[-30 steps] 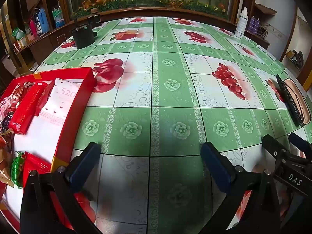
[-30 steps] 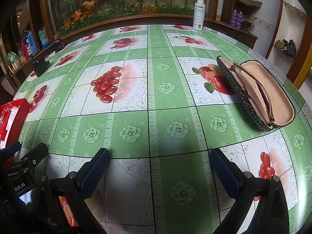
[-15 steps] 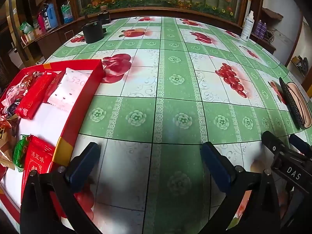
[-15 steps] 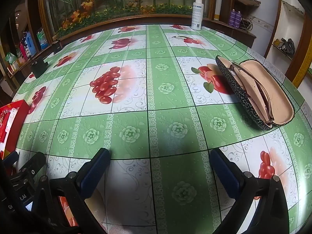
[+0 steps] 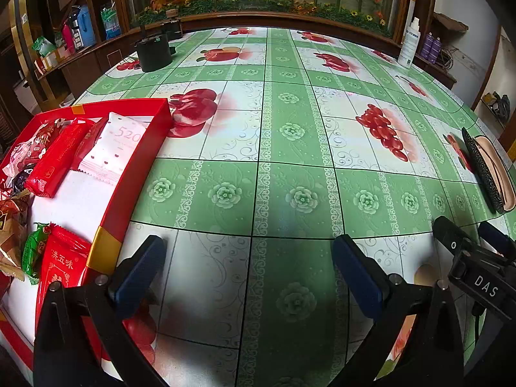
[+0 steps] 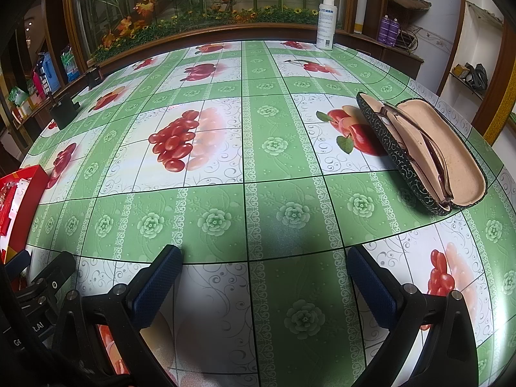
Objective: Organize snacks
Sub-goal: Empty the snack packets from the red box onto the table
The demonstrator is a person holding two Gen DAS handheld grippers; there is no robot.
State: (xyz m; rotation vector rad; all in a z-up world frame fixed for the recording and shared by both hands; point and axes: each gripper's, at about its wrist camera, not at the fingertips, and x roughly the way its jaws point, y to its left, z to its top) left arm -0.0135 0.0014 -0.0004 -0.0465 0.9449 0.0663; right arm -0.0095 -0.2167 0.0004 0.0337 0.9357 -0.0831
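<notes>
My left claw (image 5: 248, 261), wide and empty, has swung toward the red snack tray (image 5: 129, 174) at 9 o'clock; right claw (image 6: 262, 271) wide, idle.

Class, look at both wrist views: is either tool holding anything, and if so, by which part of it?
Nothing is held. The left tool and the right tool are both open over the tablecloth, with nothing between their jaws. The snacks lie in the red tray.
</notes>
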